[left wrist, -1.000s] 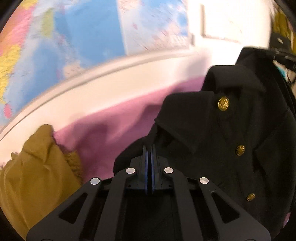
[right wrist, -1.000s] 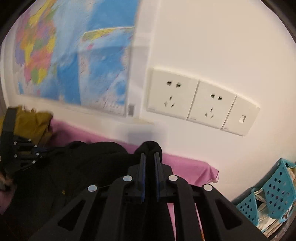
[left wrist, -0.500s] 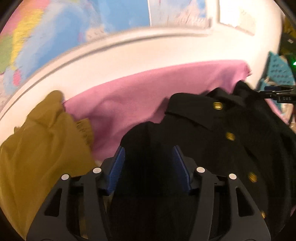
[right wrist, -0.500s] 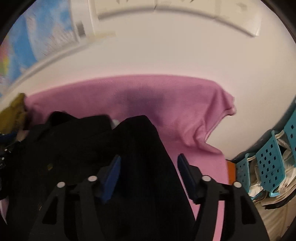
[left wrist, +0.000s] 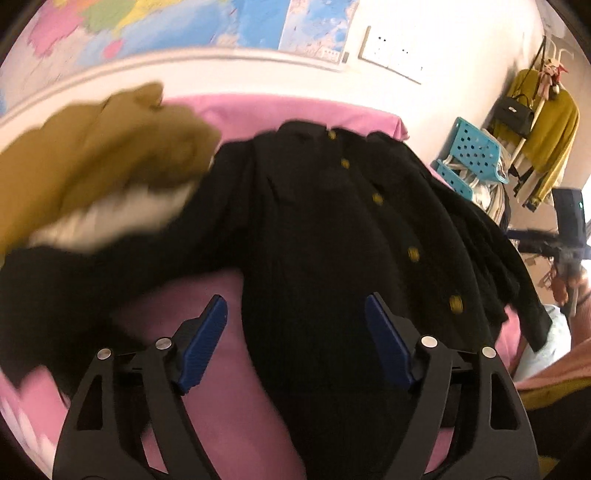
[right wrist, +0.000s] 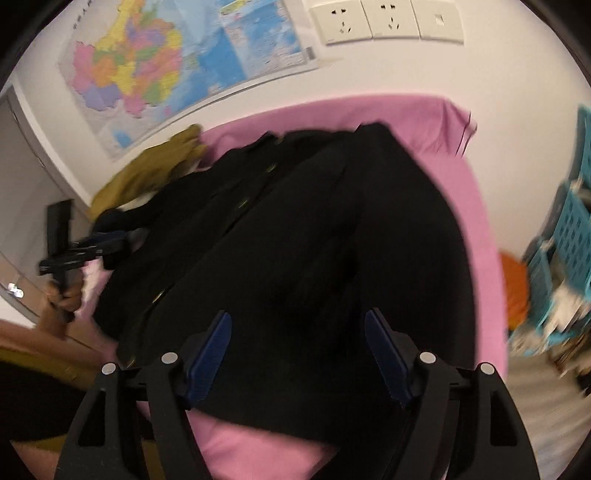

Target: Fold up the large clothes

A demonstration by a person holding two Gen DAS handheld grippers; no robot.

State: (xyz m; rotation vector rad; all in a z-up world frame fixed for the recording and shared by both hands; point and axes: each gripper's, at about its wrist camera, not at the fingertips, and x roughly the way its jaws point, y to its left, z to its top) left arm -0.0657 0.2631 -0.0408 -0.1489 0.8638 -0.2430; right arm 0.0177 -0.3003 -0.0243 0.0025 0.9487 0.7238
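A black coat with gold buttons (left wrist: 332, 229) lies spread on the pink-covered surface (left wrist: 258, 110), collar toward the wall. My left gripper (left wrist: 295, 332) is open and empty, raised above the coat's lower part. My right gripper (right wrist: 297, 343) is open and empty above the coat's right side (right wrist: 314, 240). The left gripper also shows at the left edge of the right wrist view (right wrist: 85, 247), and the right gripper at the right edge of the left wrist view (left wrist: 554, 240).
A mustard-yellow garment (left wrist: 92, 155) lies bunched at the far left, next to the coat; it also shows in the right wrist view (right wrist: 147, 173). Blue plastic baskets (left wrist: 472, 155) stand to the right. A map (right wrist: 166, 66) and sockets (right wrist: 384, 18) are on the wall.
Both grippers were shut on the coat held up against the wall, then opened and let it go. The coat now lies flat and both grippers have pulled back and up.
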